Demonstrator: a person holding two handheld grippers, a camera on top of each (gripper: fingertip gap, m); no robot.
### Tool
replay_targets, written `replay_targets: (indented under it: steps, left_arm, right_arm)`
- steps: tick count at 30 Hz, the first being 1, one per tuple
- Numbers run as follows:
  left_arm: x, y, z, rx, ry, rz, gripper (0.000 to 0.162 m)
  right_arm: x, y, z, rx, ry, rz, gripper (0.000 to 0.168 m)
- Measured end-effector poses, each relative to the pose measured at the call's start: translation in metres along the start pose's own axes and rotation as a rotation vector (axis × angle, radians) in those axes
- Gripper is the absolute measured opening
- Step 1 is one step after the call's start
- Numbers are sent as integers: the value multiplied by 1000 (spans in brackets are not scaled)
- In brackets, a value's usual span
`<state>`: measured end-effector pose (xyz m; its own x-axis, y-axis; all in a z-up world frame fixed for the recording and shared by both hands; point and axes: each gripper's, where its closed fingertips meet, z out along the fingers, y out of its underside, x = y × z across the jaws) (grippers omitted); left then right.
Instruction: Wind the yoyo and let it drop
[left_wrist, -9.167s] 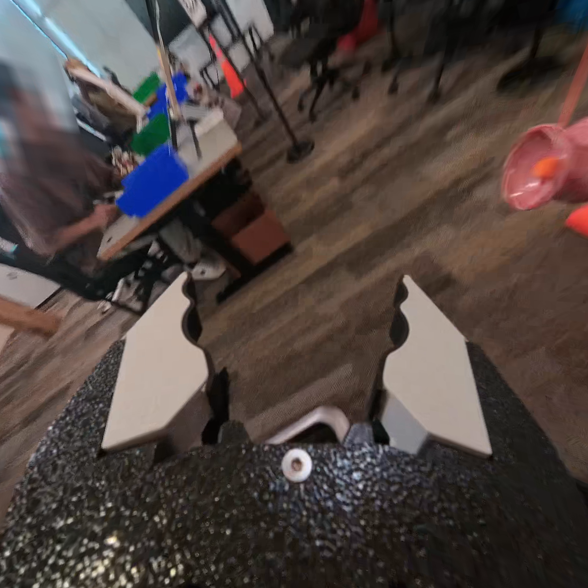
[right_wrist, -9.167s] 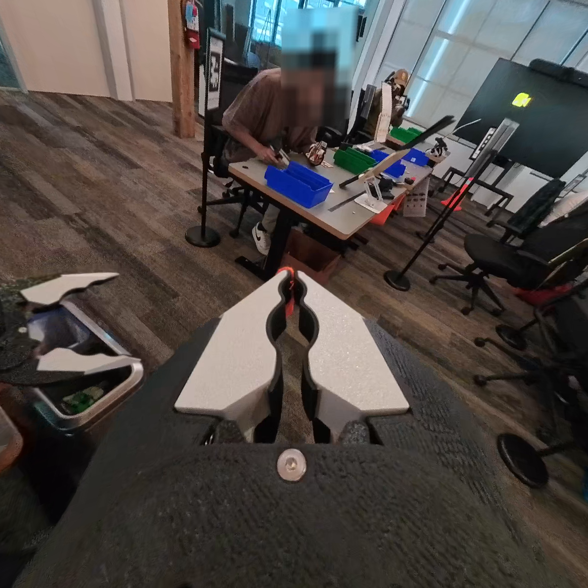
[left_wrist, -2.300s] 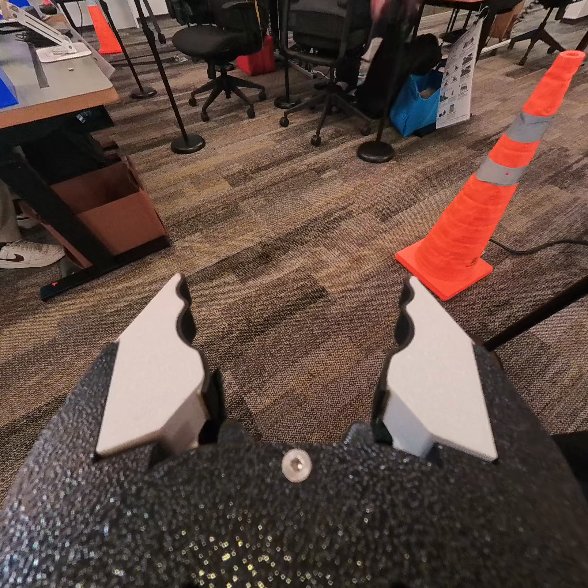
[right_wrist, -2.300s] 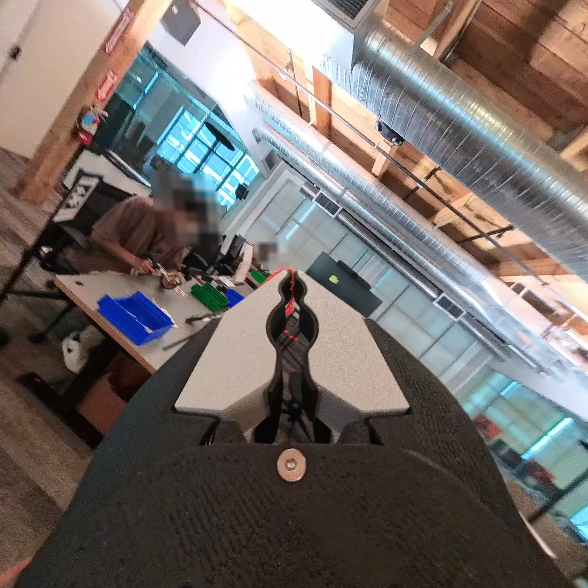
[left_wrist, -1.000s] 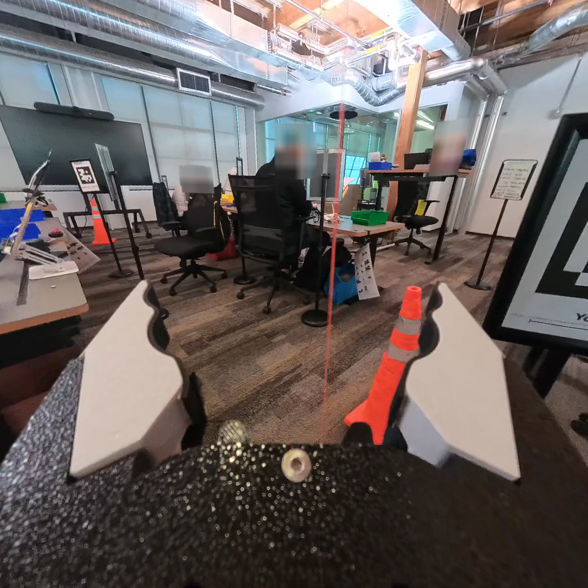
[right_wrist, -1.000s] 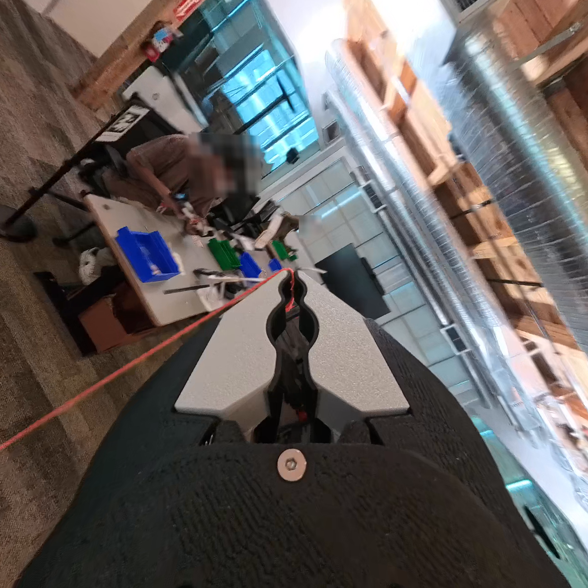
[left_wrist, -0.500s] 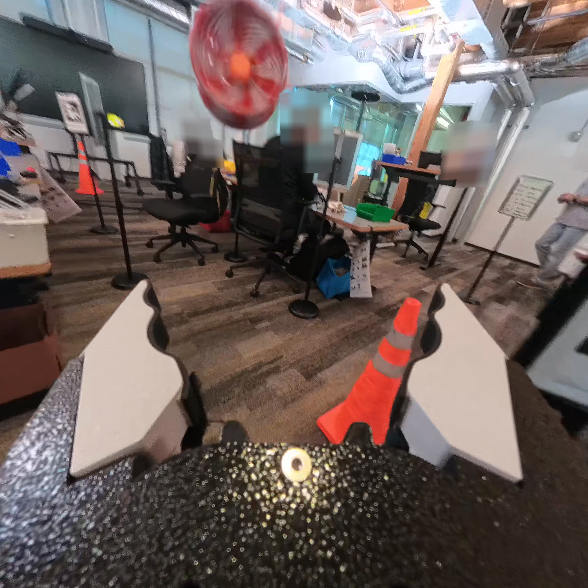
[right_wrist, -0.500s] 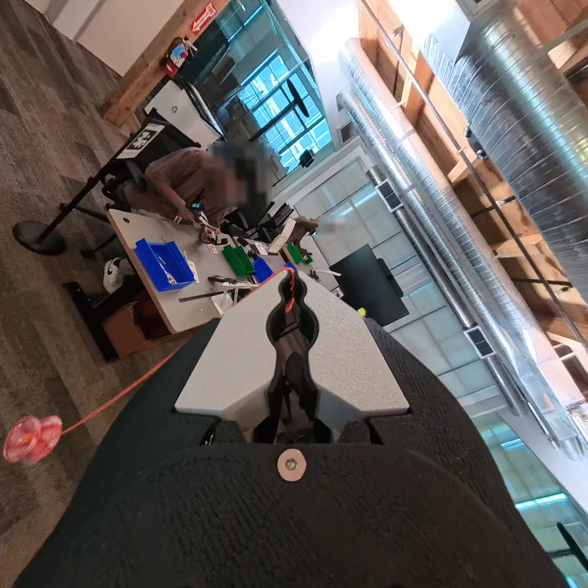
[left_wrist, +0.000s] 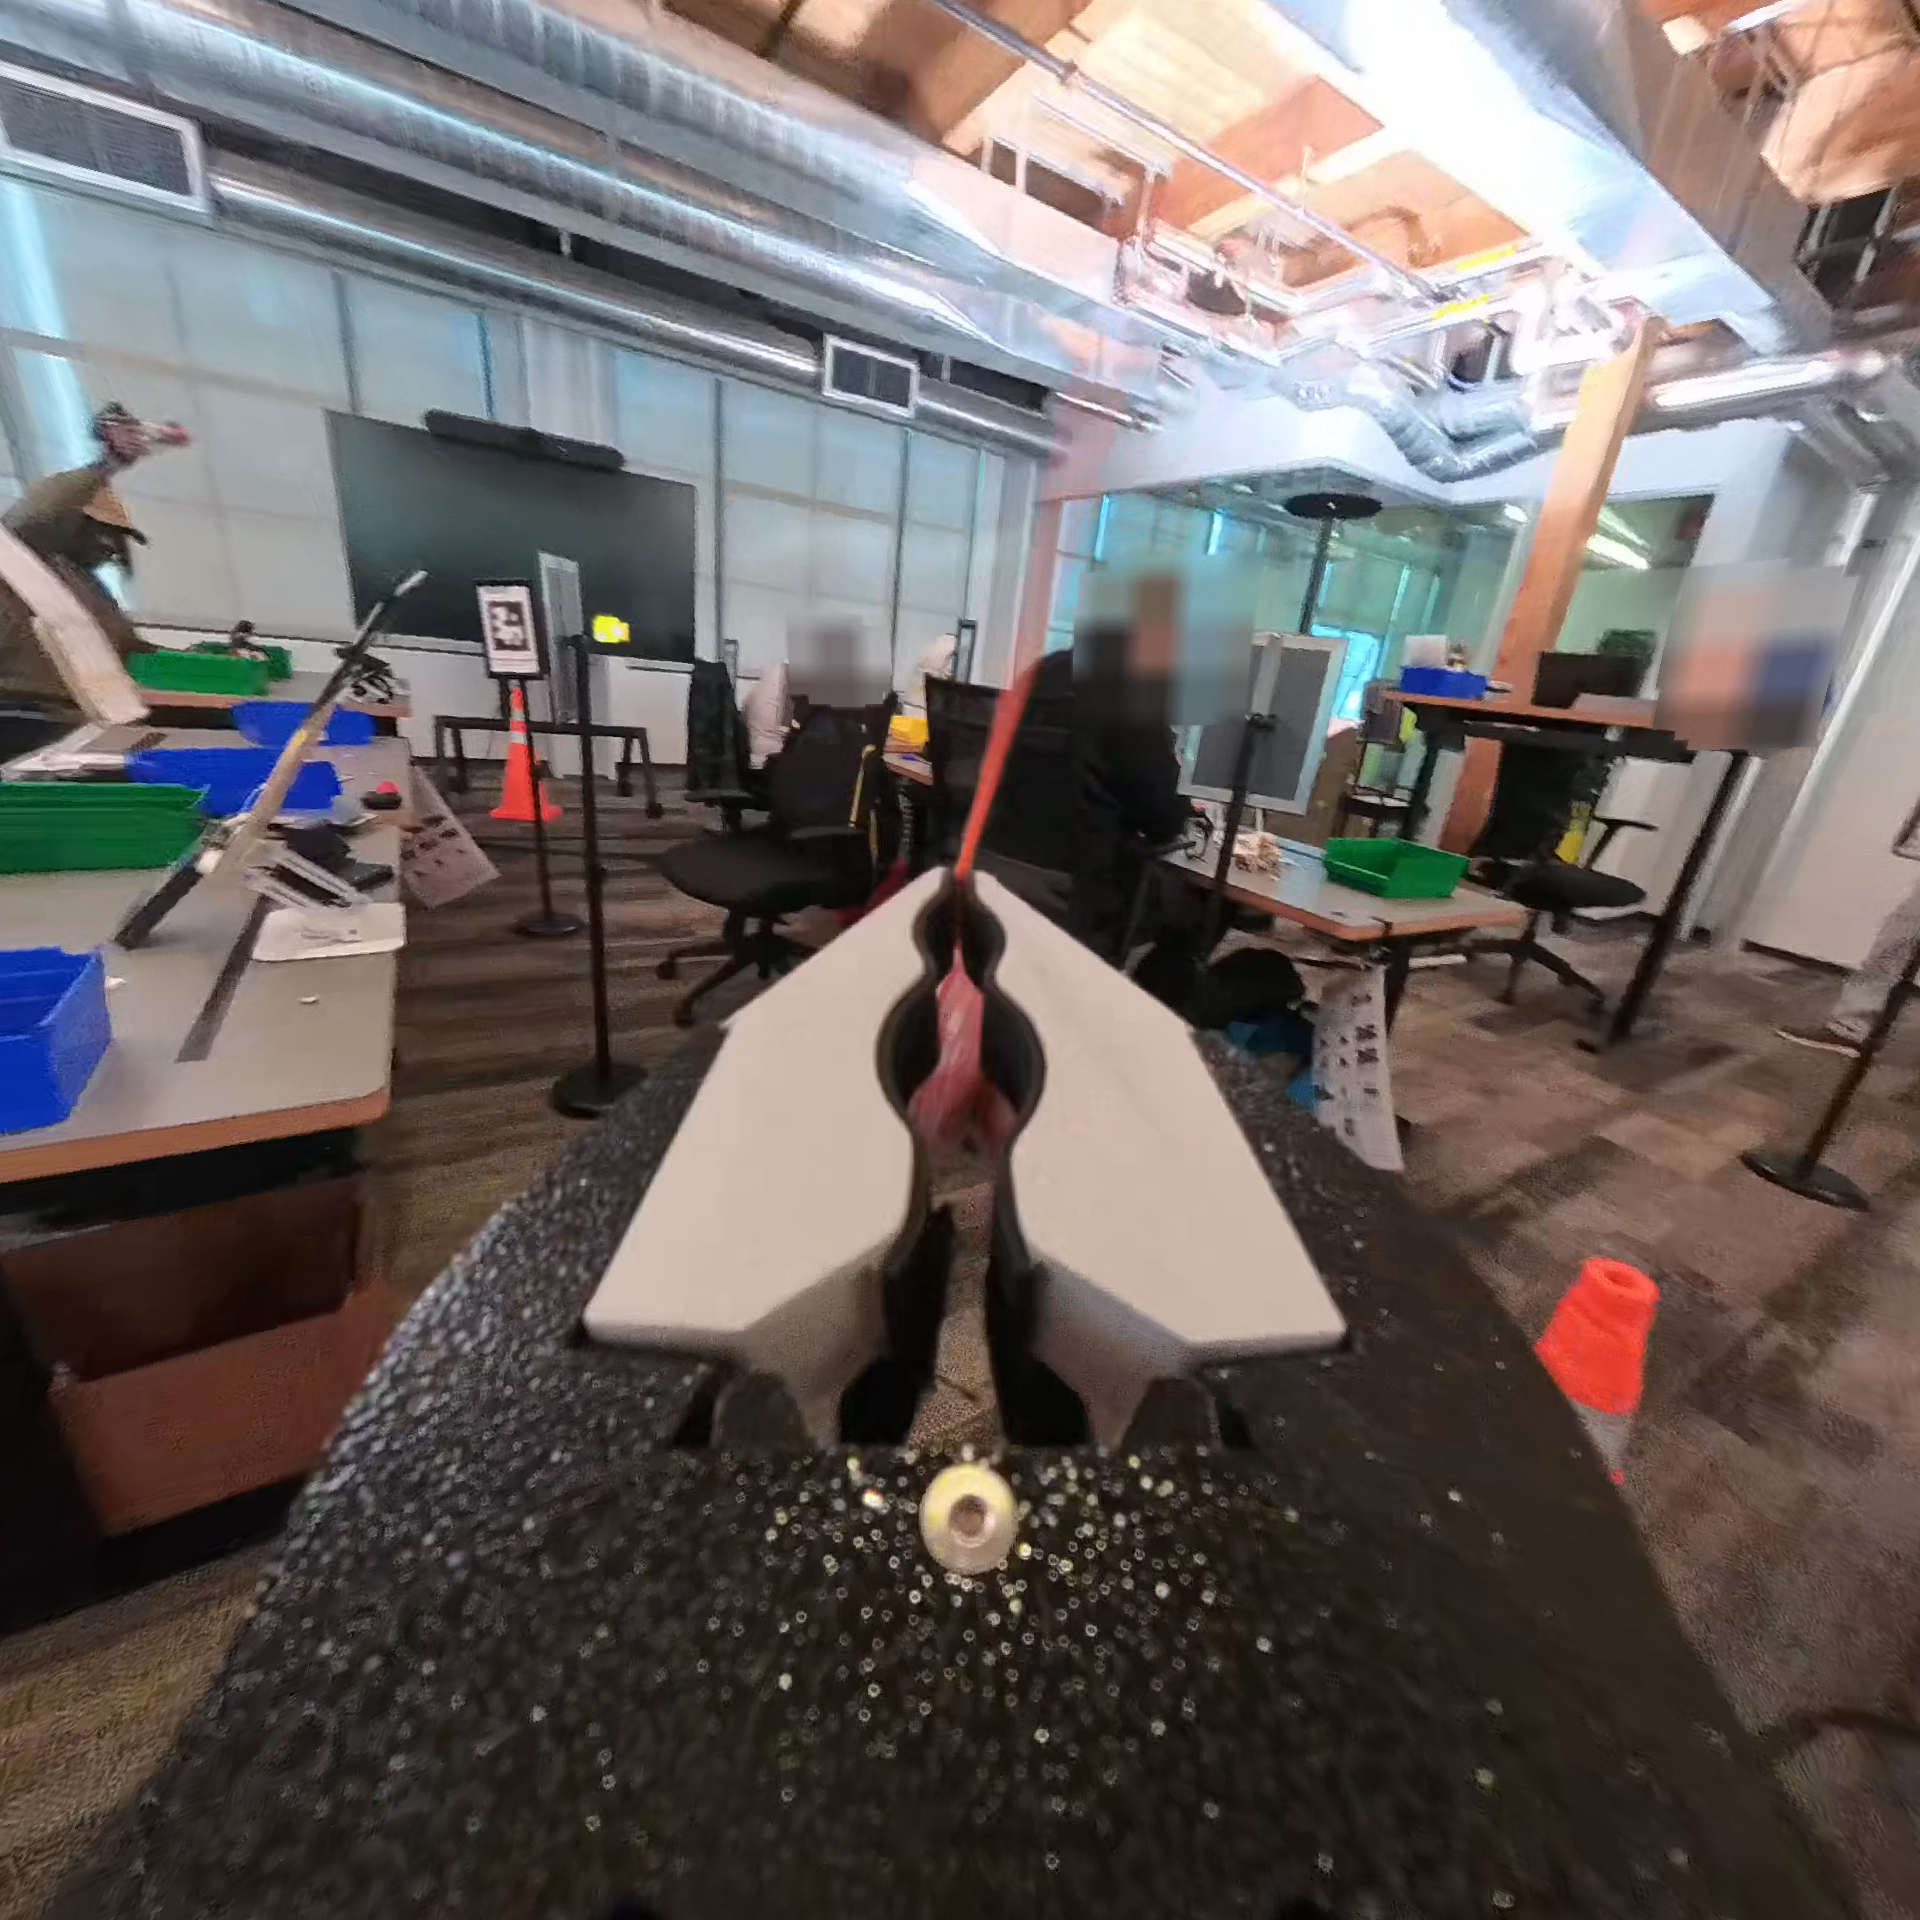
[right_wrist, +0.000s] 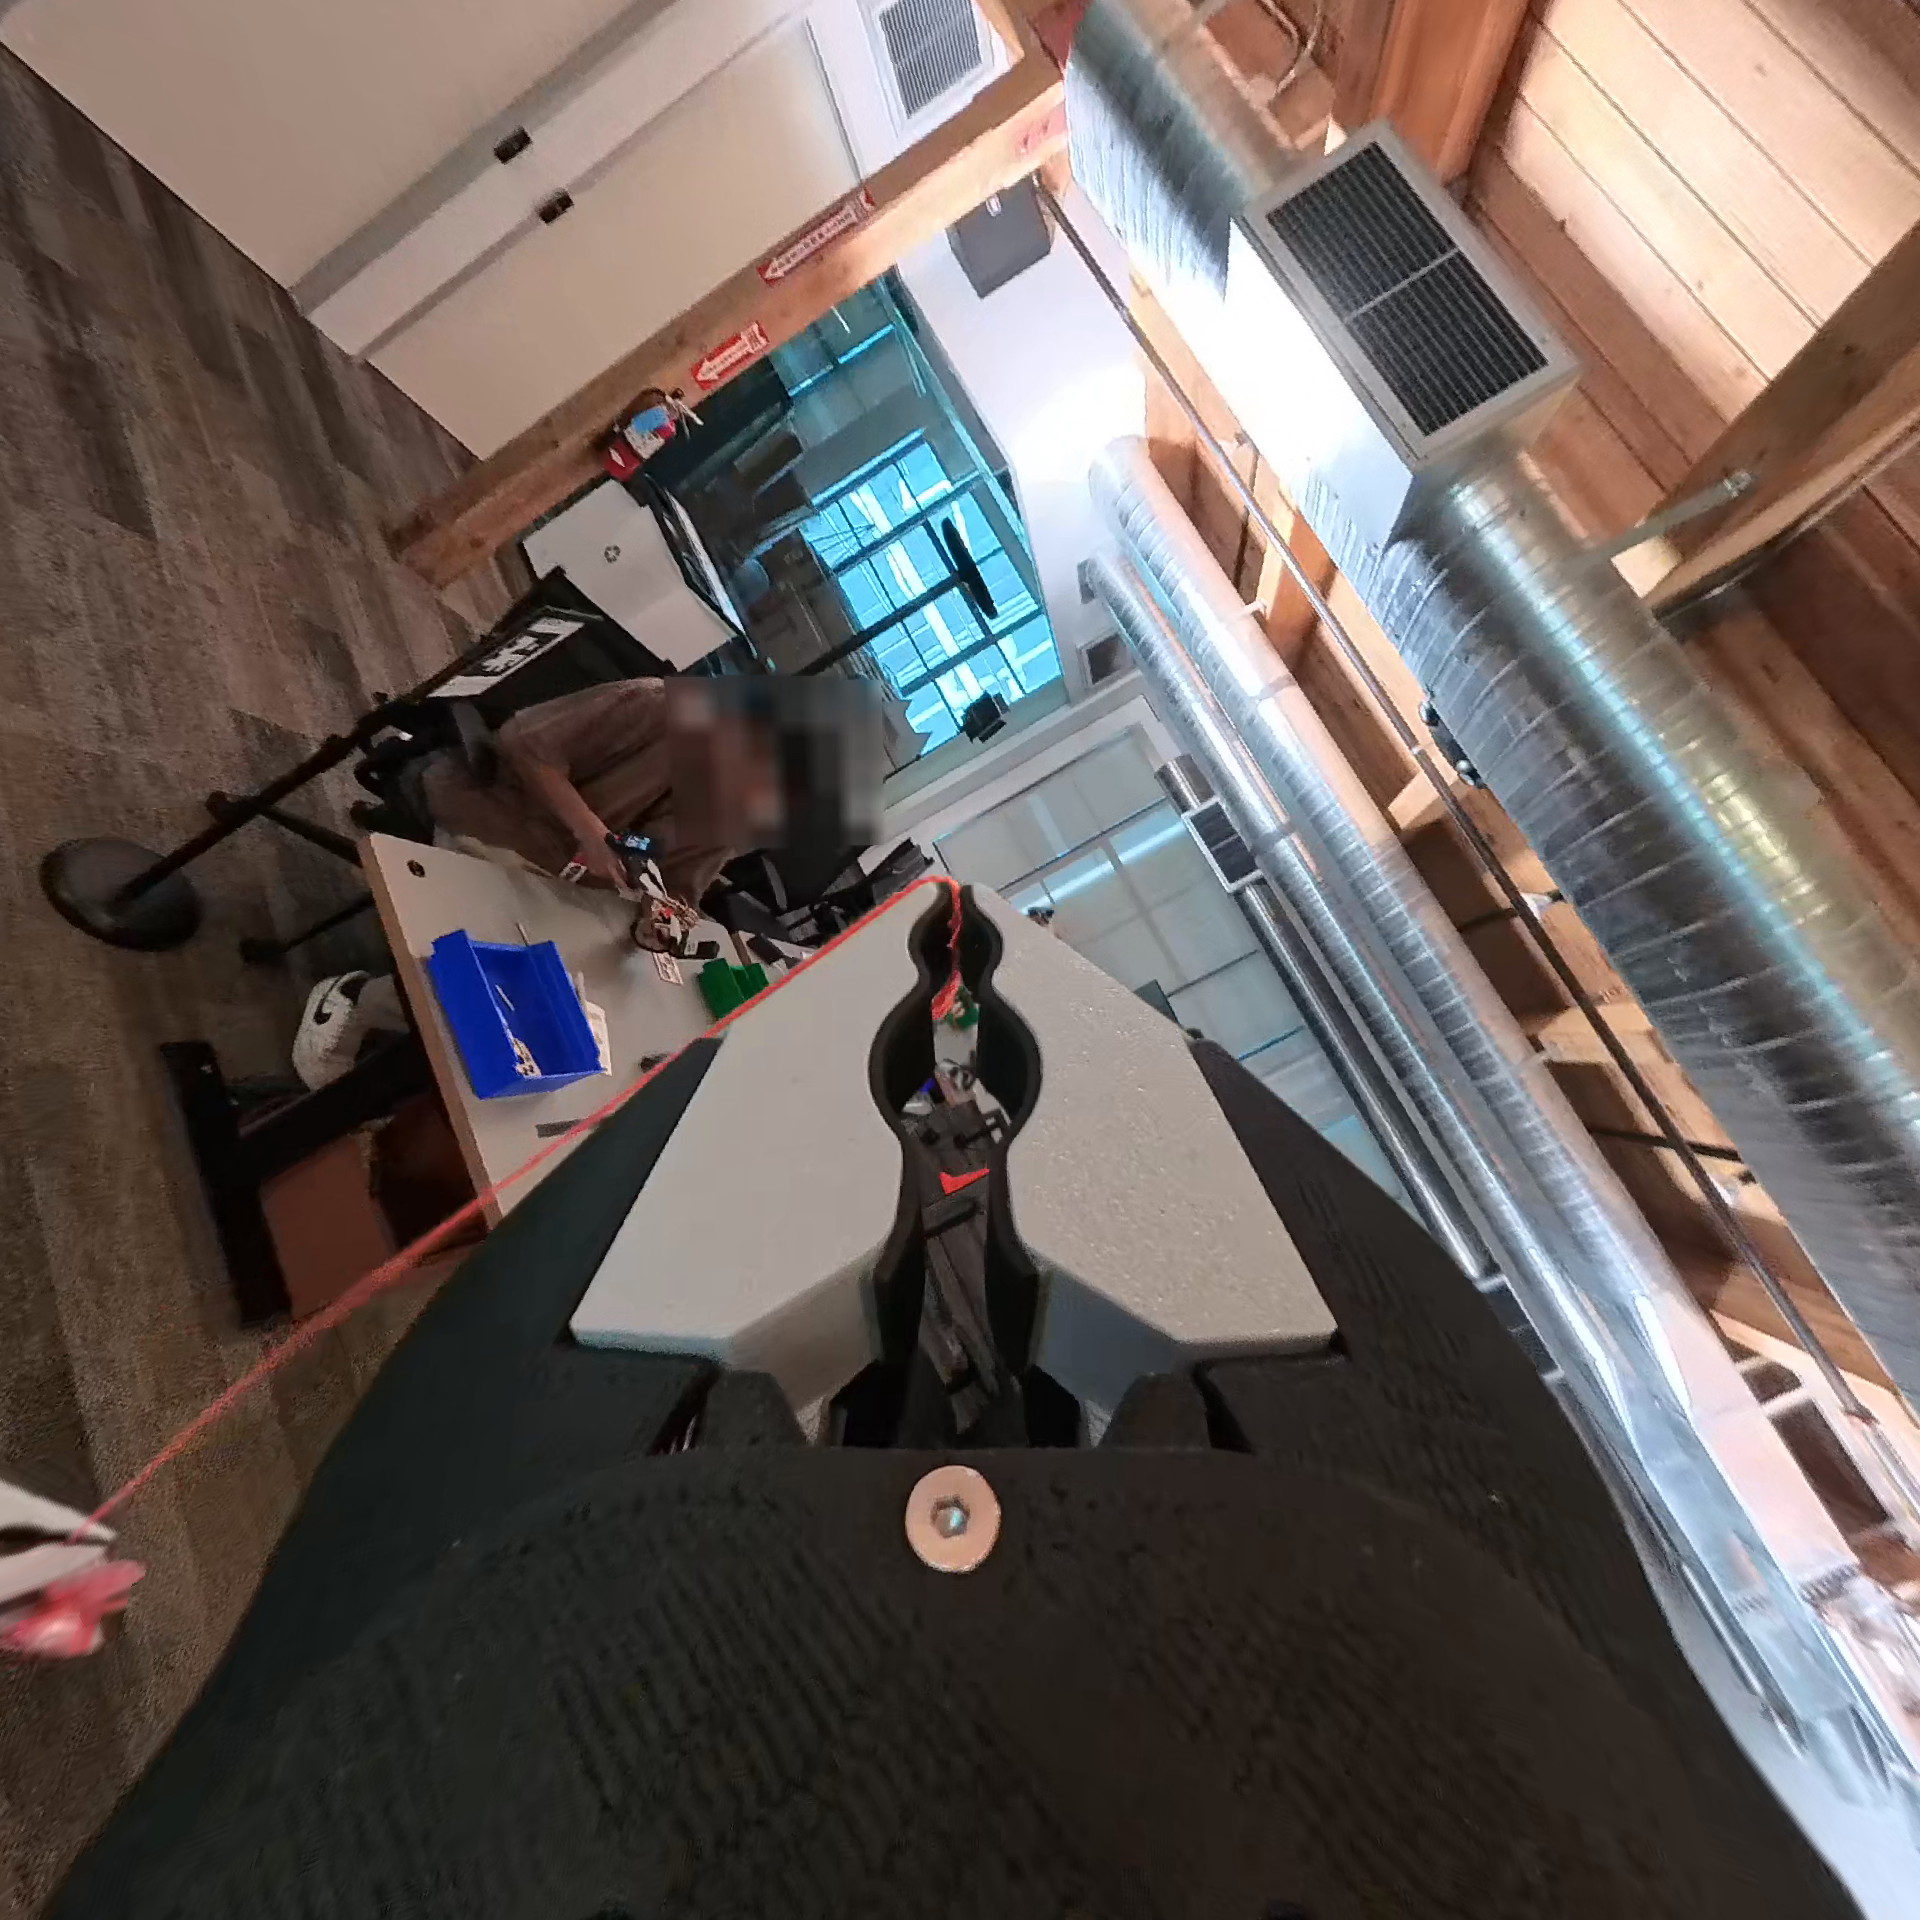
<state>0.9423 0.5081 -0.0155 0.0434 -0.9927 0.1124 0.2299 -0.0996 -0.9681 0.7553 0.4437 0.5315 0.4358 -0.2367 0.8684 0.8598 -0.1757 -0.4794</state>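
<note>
The left gripper (left_wrist: 961, 894), wide open 0.5 s earlier with the yoyo (left_wrist: 961, 1081) flying above, had clamped the yoyo at frame centre, so the drop was caught. The right gripper (right_wrist: 956, 904) stayed pinched on the red string (right_wrist: 582, 1127). Signs were illegible.

We see rough, sparkly black plastic on the left tongs (left_wrist: 958, 894), with matt grey fingers (left_wrist: 810, 1132). The yoyo (left_wrist: 961, 1070) looks like shiny see-through red plastic. Ceiling pipes (right_wrist: 1621, 665) are shiny ribbed metal.
</note>
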Motion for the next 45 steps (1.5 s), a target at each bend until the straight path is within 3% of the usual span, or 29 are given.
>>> replay_targets:
  steps: [5,10,15,20,24,27,31,37,45]
  left_arm:
    - [-29,-7,-31,-3,-104,113,0]
    - [-79,-53,-98,58,-204,85,0]
    - [-101,-151,-173,168,-223,98,0]
    - [-93,-292,-248,287,-246,237,0]
    - [-101,-388,-307,231,-367,335,0]
    - [-121,-422,-350,127,-515,365,0]
    - [-135,-423,-411,-4,-691,366,0]
    - [-125,-372,-486,-114,-768,263,0]
    - [-131,-299,-560,-139,-738,46,0]
  right_arm:
    - [-8,-17,2,22,-21,-39,0]
    - [-6,-66,-1,158,-42,-13,0]
    - [31,-133,-23,382,51,50,0]
    - [88,-190,-88,683,110,222,0]
    - [98,-208,-117,855,44,316,0]
    - [82,-211,-109,895,-33,335,0]
    - [43,-206,-87,929,-150,348,0]
    - [-21,-209,-59,952,-336,401,0]
    - [-87,-268,-53,999,-487,441,0]
